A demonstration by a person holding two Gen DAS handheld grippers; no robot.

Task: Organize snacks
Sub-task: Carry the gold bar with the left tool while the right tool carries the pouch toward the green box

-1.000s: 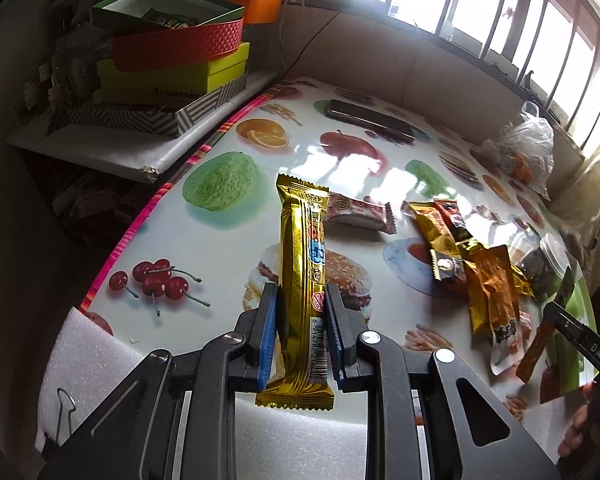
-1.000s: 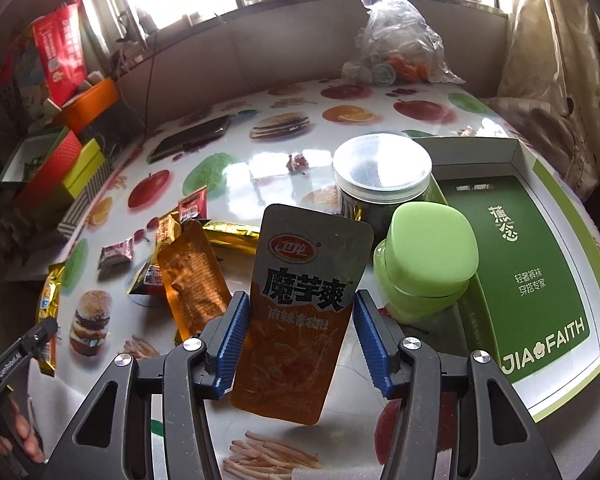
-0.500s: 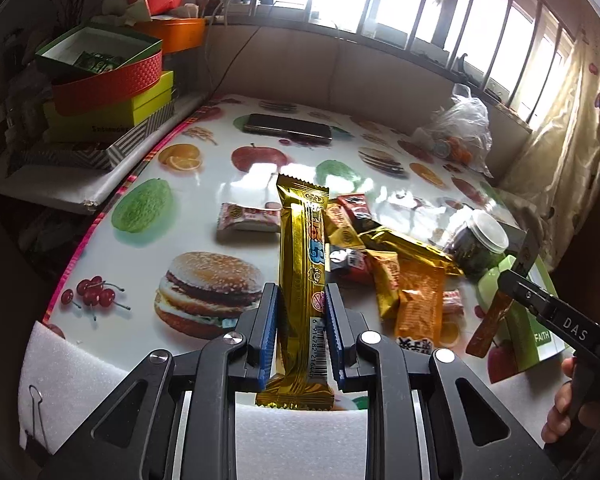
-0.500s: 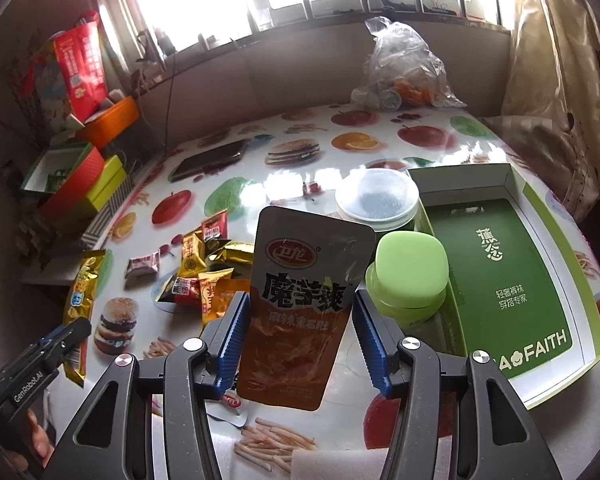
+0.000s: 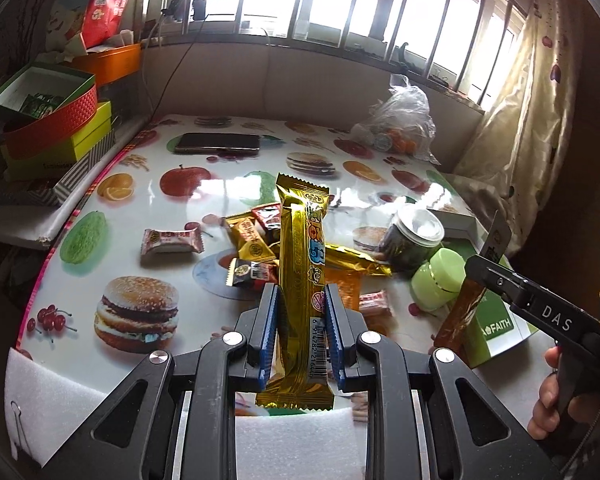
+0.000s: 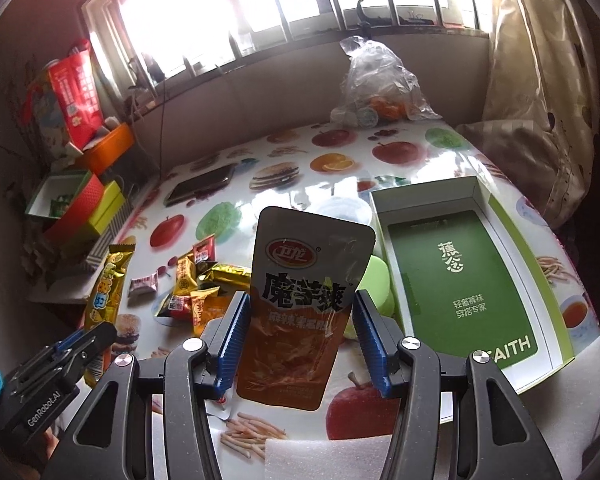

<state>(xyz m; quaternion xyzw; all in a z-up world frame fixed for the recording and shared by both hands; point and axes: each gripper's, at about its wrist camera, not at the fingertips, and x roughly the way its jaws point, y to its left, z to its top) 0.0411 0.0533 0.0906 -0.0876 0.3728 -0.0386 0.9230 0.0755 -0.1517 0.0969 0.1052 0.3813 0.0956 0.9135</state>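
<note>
- Left wrist view: left claw [image 5: 301, 334] clamped on a long gold bar wrapper [image 5: 302, 264], blue pads pressed to both its edges, wrapper upright with barcode near the bottom.
- Bar lifted clear of the fruit-and-burger printed surface [image 5: 140, 208].
- Beyond the bar, a loose heap of small snack packets [image 5: 256, 244] lying on the surface; one red-brown candy packet [image 5: 171, 241] apart to the left of the heap.
- Right of the heap, a dark jar with a clear lid [image 5: 414, 240], and just beside it a green lidded tub [image 5: 440, 280].
- Dark phone [image 5: 218, 143] flat near the far edge; clear plastic bag [image 5: 396, 124] at the far right corner.
- At right edge, right claw [image 5: 485, 264] seen from the side, pinching an orange pouch [image 5: 460, 312]; fingers of a hand [image 5: 550, 400] on its handle.
- Right wrist view: right claw [image 6: 300, 336] gripping the orange pouch [image 6: 300, 304] by both side edges, pouch upright, silver top with red logo, held above the surface [image 6: 340, 160].
- Open green-and-white box [image 6: 460, 280] lying on the surface to the right of the pouch; green tub [image 6: 376, 280] partly hidden behind the pouch, beside the box.
- Snack heap [image 6: 196, 284] on the surface to the left.
- At lower left, left claw [image 6: 88, 340] with the gold bar [image 6: 108, 284] standing up from it.
</note>
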